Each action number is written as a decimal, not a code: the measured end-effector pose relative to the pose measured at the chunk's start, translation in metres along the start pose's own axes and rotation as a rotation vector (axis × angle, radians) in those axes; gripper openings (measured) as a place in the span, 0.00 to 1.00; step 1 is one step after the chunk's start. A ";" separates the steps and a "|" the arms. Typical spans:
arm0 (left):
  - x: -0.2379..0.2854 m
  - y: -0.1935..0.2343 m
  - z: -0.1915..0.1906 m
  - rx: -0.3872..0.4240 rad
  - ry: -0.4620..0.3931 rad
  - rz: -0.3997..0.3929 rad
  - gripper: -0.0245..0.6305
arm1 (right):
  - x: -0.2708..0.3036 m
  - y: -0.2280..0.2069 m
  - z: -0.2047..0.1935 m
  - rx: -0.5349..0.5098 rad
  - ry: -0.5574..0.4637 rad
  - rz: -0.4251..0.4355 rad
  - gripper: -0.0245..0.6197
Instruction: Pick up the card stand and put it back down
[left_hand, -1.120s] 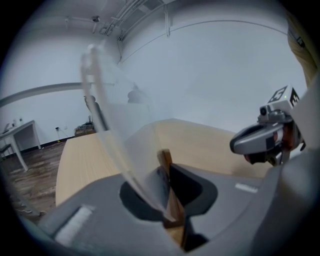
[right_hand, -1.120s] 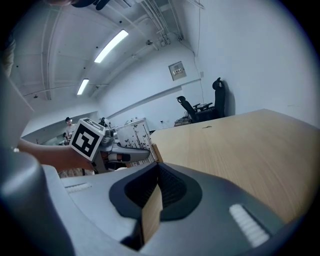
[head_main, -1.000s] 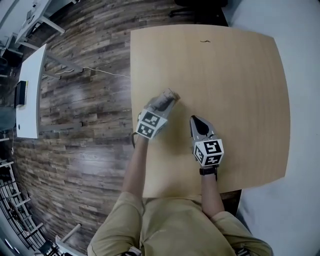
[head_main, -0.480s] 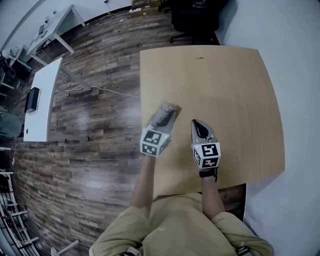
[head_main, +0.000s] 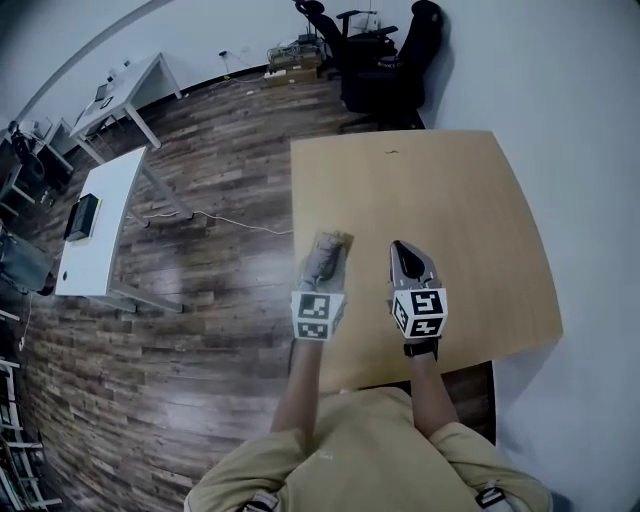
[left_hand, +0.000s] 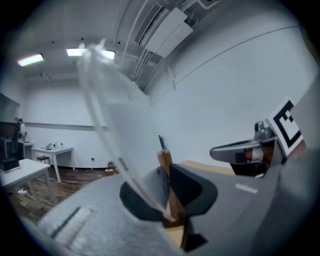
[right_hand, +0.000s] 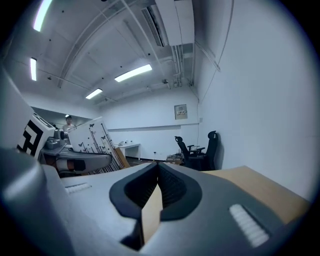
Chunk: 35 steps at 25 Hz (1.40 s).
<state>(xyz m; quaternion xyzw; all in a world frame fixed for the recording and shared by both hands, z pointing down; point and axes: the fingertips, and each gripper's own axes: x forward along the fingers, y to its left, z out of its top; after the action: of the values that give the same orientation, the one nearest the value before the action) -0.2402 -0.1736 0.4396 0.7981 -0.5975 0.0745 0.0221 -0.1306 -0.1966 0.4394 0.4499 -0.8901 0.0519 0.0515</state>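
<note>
The card stand (head_main: 332, 242) is a small wooden base with a clear upright sheet. It sits over the left part of the wooden table (head_main: 470, 230). My left gripper (head_main: 325, 256) is shut on it. In the left gripper view the jaws pinch the wooden base (left_hand: 165, 161) and the clear sheet (left_hand: 117, 125) rises up and to the left. I cannot tell if the base touches the table. The printed card face (right_hand: 92, 137) shows in the right gripper view. My right gripper (head_main: 402, 248) is beside it, shut and empty (right_hand: 157, 167).
The table's left edge (head_main: 296, 250) runs close beside the left gripper, with wood floor below it. Black office chairs (head_main: 385, 60) stand past the far edge. White desks (head_main: 110, 225) are on the left, and a white wall (head_main: 580, 150) lies to the right.
The left gripper has turned from slanting right to pointing straight away, the card stand still in its jaws. The head view has tilted up and shows more of the room.
</note>
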 end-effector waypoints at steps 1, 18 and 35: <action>-0.008 -0.001 0.005 0.009 -0.014 0.014 0.10 | -0.008 0.001 0.005 -0.010 -0.008 -0.010 0.05; -0.095 -0.044 0.004 -0.032 -0.063 -0.094 0.10 | -0.109 0.051 0.009 -0.046 -0.046 -0.079 0.05; -0.035 -0.235 0.003 -0.033 -0.002 -0.372 0.10 | -0.276 -0.100 -0.010 0.003 0.005 -0.365 0.05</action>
<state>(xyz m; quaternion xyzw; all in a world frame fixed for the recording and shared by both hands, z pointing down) -0.0245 -0.0734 0.4439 0.8945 -0.4406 0.0585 0.0481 0.1132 -0.0346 0.4153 0.6040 -0.7934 0.0442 0.0614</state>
